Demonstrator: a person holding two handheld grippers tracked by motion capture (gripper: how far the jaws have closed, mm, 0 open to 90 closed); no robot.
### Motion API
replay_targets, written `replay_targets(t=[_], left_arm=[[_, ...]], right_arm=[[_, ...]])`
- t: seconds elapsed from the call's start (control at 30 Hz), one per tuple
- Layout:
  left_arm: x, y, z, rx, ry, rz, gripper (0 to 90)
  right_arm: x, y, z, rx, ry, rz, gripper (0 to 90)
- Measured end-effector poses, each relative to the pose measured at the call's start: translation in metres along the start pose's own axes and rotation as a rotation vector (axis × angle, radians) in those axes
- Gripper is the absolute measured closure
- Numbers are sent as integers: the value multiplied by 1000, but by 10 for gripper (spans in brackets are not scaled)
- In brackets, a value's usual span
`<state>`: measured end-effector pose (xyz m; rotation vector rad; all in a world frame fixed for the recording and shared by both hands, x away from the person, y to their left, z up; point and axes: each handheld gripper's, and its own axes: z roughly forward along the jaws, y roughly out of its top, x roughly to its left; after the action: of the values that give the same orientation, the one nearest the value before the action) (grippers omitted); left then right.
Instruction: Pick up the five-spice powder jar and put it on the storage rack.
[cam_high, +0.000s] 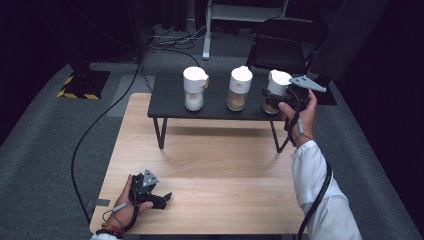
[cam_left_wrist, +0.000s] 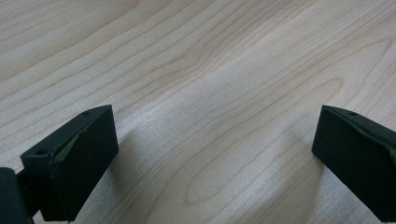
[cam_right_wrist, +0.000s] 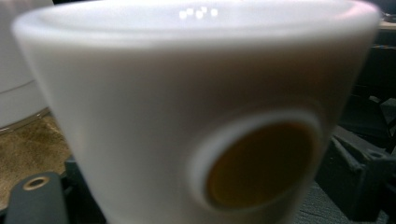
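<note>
Three glass jars with white lids stand in a row on a low black stand at the far side of the wooden table. The left jar holds white grains; the middle jar and the right jar hold brown grains. My right gripper is at the right jar, jaws on either side of it. In the right gripper view the jar's white lid with its round spout hole sits between the jaws of the right gripper, small gaps beside it. My left gripper rests open on the table, nothing between its jaws.
A black folding chair stands behind the stand on the grey carpet. A black cable runs across the floor at the left, near a base with yellow-black stripes. A white post rises at the back.
</note>
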<state>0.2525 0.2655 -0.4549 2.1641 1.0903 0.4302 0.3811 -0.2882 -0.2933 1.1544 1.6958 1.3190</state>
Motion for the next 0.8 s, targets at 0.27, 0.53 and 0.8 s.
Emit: replay_targets(t=[0.27, 0.53, 0.8], left_arm=[[0, 0, 0, 0, 0, 0, 1], [0, 0, 0, 0, 0, 0, 1], [0, 0, 0, 0, 0, 0, 1]], right_arm=[[4, -3, 2, 4, -29, -20, 59], [5, -5, 1, 3, -42, -35, 25], [3, -6, -2, 3, -18, -83, 10]])
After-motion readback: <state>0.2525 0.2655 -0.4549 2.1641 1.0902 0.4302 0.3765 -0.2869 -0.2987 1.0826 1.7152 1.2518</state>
